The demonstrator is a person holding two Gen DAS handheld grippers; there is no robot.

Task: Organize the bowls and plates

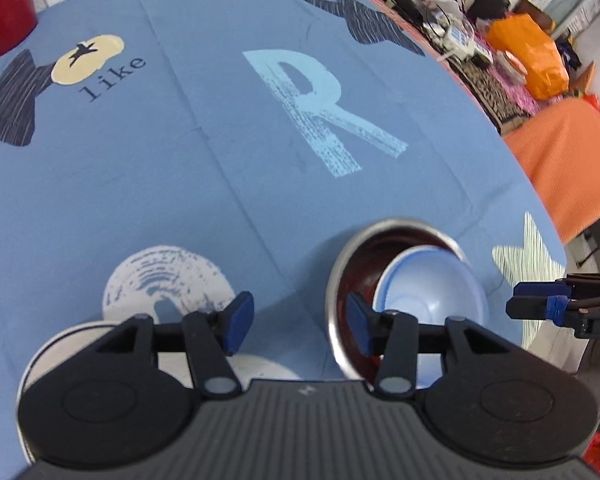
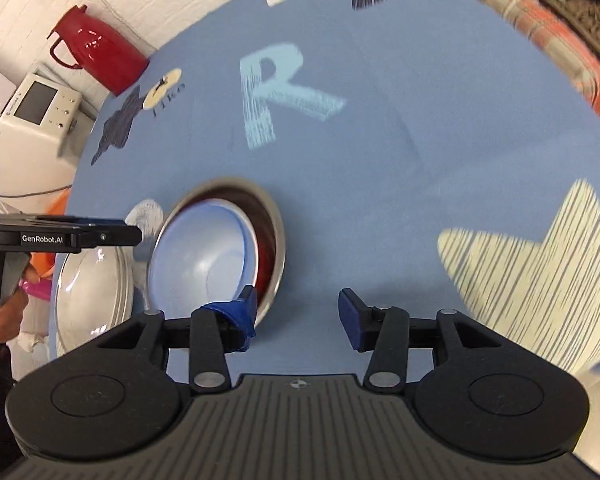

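A light blue bowl (image 1: pixel 432 284) (image 2: pixel 204 256) sits tilted inside a steel bowl (image 1: pixel 338 276) (image 2: pixel 274 232) with a dark red inside, on the blue tablecloth. A white plate (image 2: pixel 88 292) (image 1: pixel 60 340) lies just left of them, partly under my left gripper. My left gripper (image 1: pixel 300 320) is open above the gap between plate and steel bowl, nothing between its fingers. My right gripper (image 2: pixel 298 314) is open too, hovering right of the steel bowl and holding nothing; its left pad overlaps the bowl's near rim in the right wrist view. The right gripper's fingers (image 1: pixel 540 300) show at the left wrist view's right edge.
The blue printed tablecloth (image 1: pixel 260 160) covers a round table. A red jug (image 2: pixel 100 56) and a white appliance (image 2: pixel 36 128) stand beyond the far left edge. Cluttered items and an orange bag (image 1: pixel 532 52) lie past the right edge. A hand (image 2: pixel 4 320) holds the left gripper.
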